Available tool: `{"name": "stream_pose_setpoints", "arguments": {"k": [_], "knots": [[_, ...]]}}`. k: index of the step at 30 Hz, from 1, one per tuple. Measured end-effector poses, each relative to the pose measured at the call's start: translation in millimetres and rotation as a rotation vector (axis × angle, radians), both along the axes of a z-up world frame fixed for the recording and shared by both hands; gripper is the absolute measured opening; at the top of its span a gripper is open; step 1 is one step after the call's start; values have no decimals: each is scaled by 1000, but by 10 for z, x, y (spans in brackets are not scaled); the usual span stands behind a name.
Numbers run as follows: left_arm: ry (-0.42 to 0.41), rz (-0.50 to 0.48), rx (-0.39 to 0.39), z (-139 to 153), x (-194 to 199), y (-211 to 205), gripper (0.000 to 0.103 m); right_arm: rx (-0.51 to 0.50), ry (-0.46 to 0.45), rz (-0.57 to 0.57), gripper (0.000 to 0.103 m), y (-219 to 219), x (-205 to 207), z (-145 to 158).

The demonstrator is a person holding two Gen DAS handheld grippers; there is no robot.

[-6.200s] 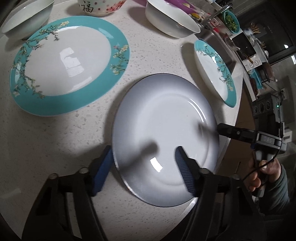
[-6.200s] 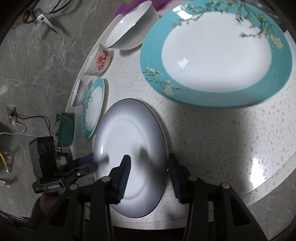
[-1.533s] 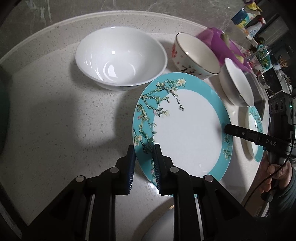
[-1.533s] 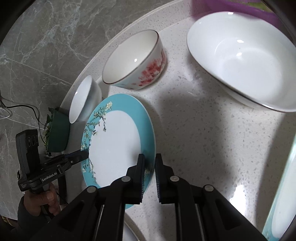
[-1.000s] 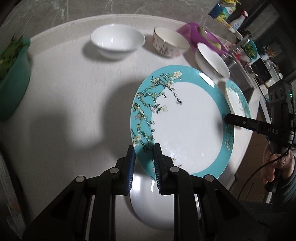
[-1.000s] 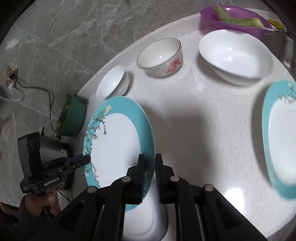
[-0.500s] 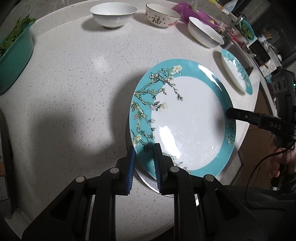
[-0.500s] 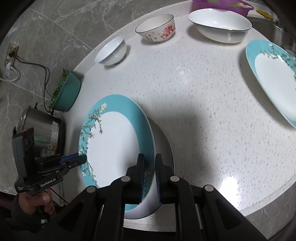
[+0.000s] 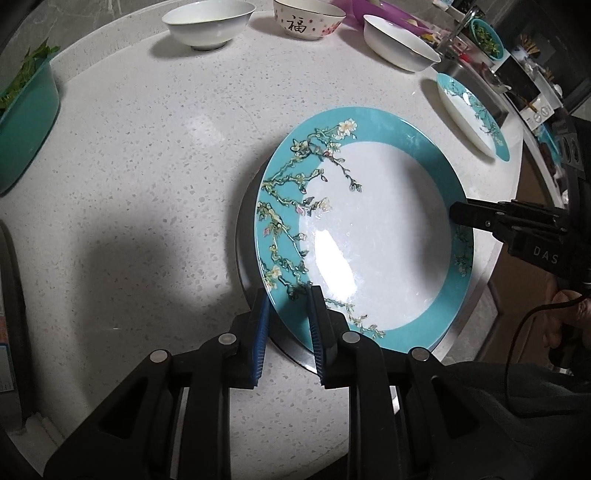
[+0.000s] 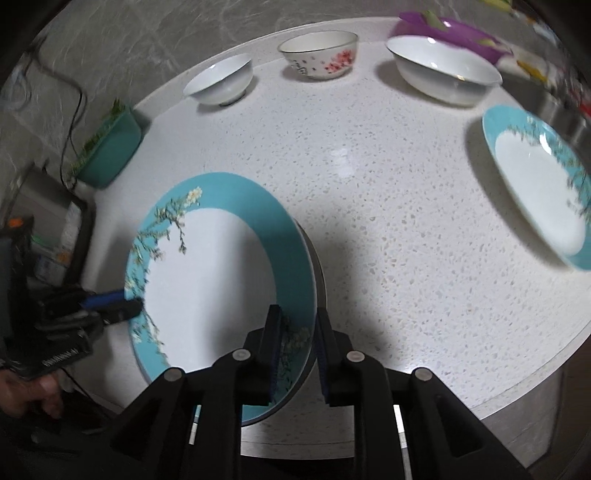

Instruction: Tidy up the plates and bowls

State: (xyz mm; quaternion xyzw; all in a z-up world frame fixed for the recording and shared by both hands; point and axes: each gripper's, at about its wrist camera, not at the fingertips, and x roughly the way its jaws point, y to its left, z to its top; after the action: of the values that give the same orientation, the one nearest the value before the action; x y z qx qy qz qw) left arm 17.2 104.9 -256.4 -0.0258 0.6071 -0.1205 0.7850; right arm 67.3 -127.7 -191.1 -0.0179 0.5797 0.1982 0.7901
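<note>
A large teal-rimmed plate (image 9: pixel 369 229) with blossom branches lies on top of a grey-white plate (image 9: pixel 245 236) near the counter's front edge. My left gripper (image 9: pixel 287 295) straddles its near rim, jaws slightly parted. My right gripper (image 10: pixel 297 321) straddles the opposite rim (image 10: pixel 295 266), jaws also slightly parted; it shows in the left wrist view (image 9: pixel 480 218). A smaller teal plate (image 9: pixel 472 110) lies at the right (image 10: pixel 539 184). Three bowls stand at the back: a small white one (image 9: pixel 205 22), a flowered one (image 9: pixel 308 18) and a wide white one (image 9: pixel 399 48).
A teal basin of greens (image 9: pixel 22 122) stands at the left edge of the white speckled counter (image 9: pixel 147 147). A purple dish (image 10: pixel 454 29) sits behind the wide bowl. A sink area with clutter (image 9: pixel 480 40) lies at the back right.
The teal plate has come down from the air onto the grey-white plate. Both grippers' jaws have opened slightly around its rim.
</note>
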Motion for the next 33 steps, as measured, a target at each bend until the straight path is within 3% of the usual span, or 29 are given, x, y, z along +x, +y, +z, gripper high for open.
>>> {"name": "stream_pose_setpoints", "arguments": {"k": [7,11,17,18,19,20,21,22,23,25,28,33], "knots": [[-51,-37,121,-1,-43,-151,20,-84,-37,31,20,106,-60,-55],[-73,-48,144,-26,-95,-170,20,-167,-88,63,19,206,-136,-63],[-79,-19,120,-13,-137,-74,23,-161,-101,45,21,192,-197,-51],[-89,7,98,25,-129,-18,24,-151,-102,37,23,178,-208,-41],[-100,30,77,77,-118,33,37,-137,-107,27,36,151,-190,-17],[-118,53,61,144,-109,95,74,-116,-112,15,57,102,-182,28],[-150,76,43,226,-94,142,92,-86,-115,-1,69,40,-180,76],[-190,86,13,324,-84,178,103,-40,-117,-22,89,-52,-176,140],[-218,91,-19,413,-63,194,103,39,-115,-49,98,-196,-161,227],[-219,94,-91,553,18,193,103,156,-92,-91,103,-433,-117,319],[-207,98,-207,727,118,106,103,348,-39,-201,103,-971,19,433],[-217,61,-366,945,249,-495,103,562,-68,-297,103,-1817,300,627]]}}
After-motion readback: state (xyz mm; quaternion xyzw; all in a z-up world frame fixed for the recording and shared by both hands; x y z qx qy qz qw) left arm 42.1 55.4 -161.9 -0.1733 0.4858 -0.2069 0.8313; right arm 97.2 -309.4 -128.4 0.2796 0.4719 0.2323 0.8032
